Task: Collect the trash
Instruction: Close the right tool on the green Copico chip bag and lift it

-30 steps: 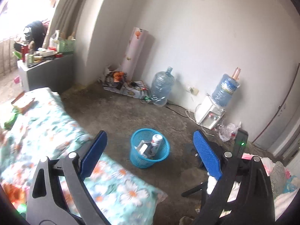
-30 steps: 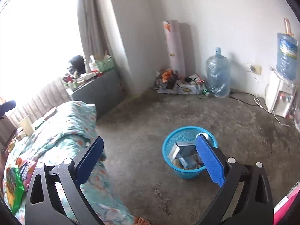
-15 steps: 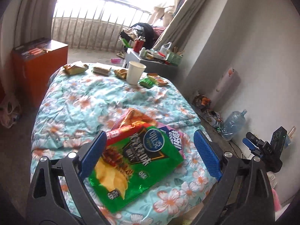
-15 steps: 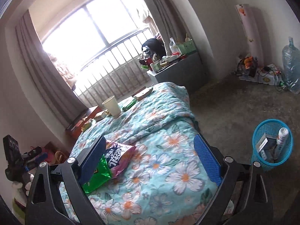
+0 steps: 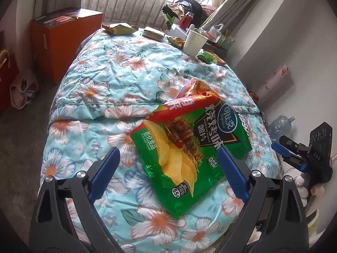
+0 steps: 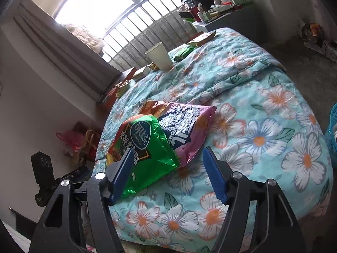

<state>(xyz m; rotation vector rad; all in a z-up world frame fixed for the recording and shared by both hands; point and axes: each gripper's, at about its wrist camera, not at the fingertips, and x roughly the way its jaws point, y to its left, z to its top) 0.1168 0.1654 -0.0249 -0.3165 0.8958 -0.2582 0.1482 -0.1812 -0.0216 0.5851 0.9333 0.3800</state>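
Green chip bag (image 5: 185, 154) lies flat on the floral quilt (image 5: 101, 88), overlapping a pink snack bag (image 6: 189, 126) beneath it. Left gripper (image 5: 168, 172) hovers over the green bag, jaws wide apart, nothing clamped. Right gripper (image 6: 168, 172) sits at the bags' near corners, jaws closing, bag edges between them, pads not yet pressing. White paper cup (image 5: 194, 42) stands upright at the far end among 4 small wrappers. Blue basket (image 6: 332, 135) beside the bed.
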